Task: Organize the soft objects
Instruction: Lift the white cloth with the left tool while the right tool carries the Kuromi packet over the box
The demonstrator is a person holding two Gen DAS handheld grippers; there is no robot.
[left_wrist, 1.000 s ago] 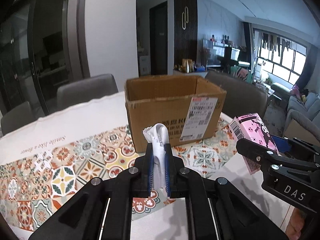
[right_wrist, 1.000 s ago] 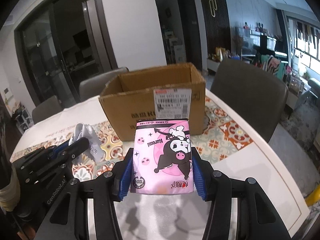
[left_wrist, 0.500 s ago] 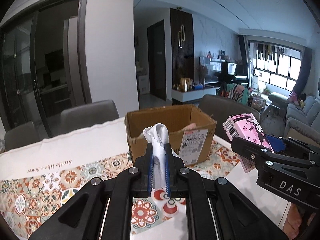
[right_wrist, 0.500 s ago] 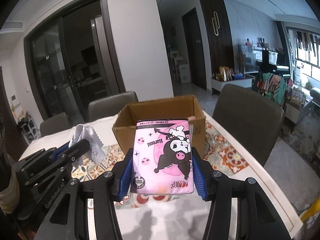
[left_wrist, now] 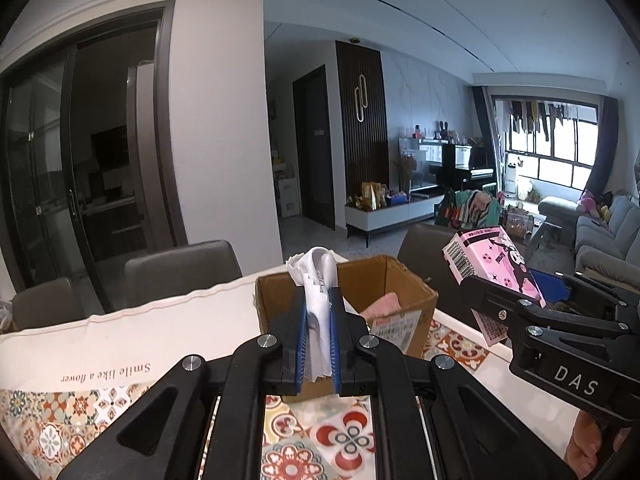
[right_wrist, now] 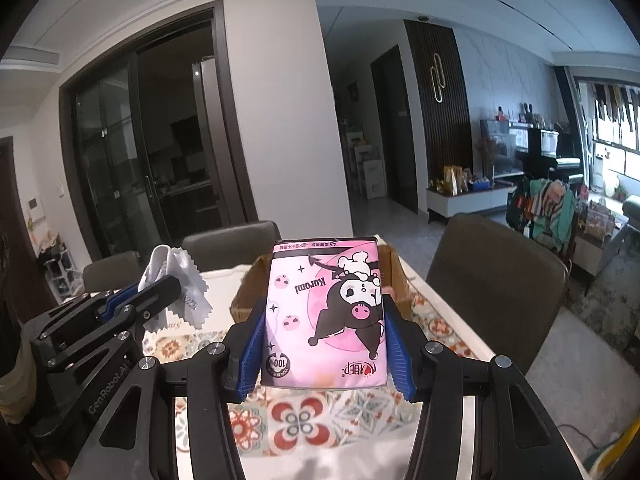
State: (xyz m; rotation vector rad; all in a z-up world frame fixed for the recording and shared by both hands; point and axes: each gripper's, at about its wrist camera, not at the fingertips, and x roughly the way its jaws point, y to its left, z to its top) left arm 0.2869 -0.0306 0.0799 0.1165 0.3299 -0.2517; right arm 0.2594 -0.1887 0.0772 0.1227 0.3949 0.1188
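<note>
Left wrist view looks into the cardboard box (left_wrist: 344, 300) and catches a pink item (left_wrist: 382, 305) inside — the right view's pink tissue pack (right_wrist: 326, 312) hides that. Left claw (left_wrist: 319, 332) pinches a white cloth (left_wrist: 318, 300); right claw (right_wrist: 324, 344) clamps the pack. Both have risen above the tabletop (right_wrist: 360, 452) since a second ago. Grey chairs (right_wrist: 492, 280) ring it.

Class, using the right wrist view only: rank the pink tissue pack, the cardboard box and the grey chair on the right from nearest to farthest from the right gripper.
1. Pink tissue pack: clamped in the jaws of the right gripper.
2. Cardboard box: just behind the pack, on the table.
3. Grey chair: beyond the table's right edge.
</note>
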